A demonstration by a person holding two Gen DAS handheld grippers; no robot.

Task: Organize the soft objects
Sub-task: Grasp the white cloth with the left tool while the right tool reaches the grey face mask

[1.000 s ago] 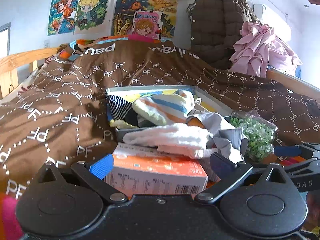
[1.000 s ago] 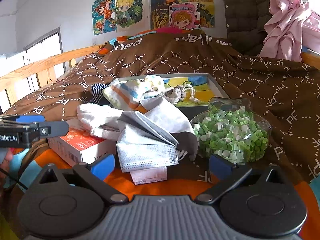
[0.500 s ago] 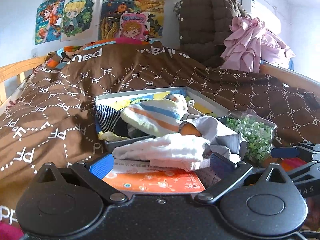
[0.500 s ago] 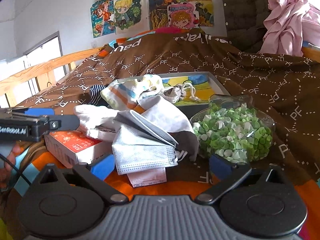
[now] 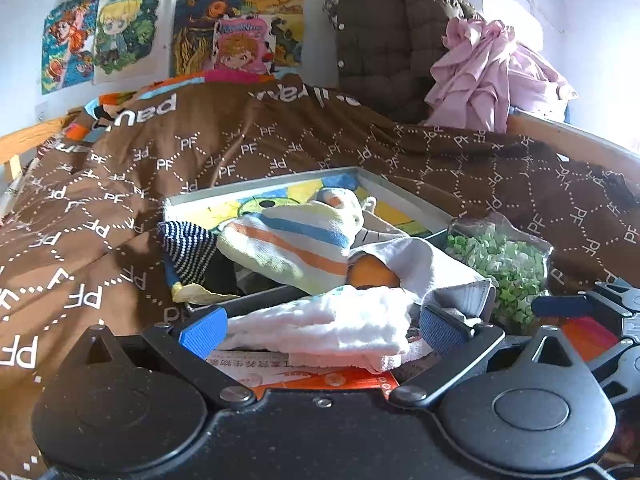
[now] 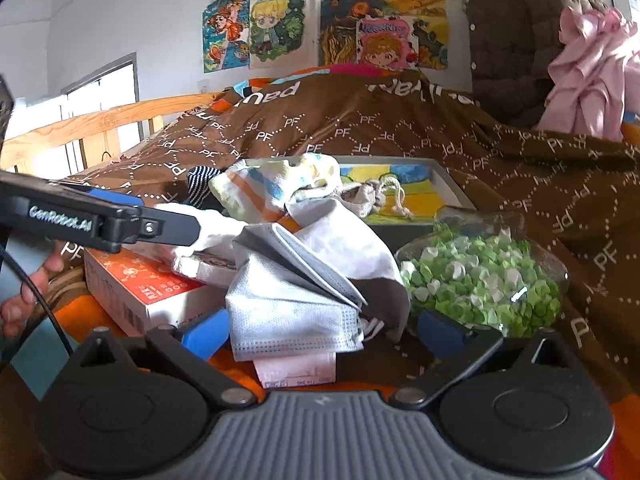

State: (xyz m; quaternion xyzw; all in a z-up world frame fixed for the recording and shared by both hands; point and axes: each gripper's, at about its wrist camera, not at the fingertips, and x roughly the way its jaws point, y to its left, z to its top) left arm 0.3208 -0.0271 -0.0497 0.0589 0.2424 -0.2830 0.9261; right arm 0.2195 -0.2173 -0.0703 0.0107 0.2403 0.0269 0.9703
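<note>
A folded white cloth [image 5: 320, 324] lies on an orange box [image 5: 320, 382], and my left gripper [image 5: 322, 328] stands open with its blue pads on either side of the cloth. Behind it a grey tray [image 5: 404, 194] holds a pastel striped sock [image 5: 292, 248] and a navy striped sock [image 5: 186, 250]. My right gripper [image 6: 322, 334] is open, with a grey face mask [image 6: 288, 312] lying between its fingers. From the right wrist view the left gripper [image 6: 170, 218] comes in from the left onto the white cloth [image 6: 216, 234].
A clear bag of green and white bits [image 6: 480, 276] sits right of the pile, close to the right gripper's right finger. A brown quilt [image 5: 240, 148] covers the bed. A wooden rail [image 6: 80, 128] runs along the left. A brown jacket [image 5: 384, 40] and pink clothes [image 5: 488, 80] hang behind.
My left gripper has moved forward over the orange box until its pads flank the white cloth. The right gripper has crept slightly closer to the mask.
</note>
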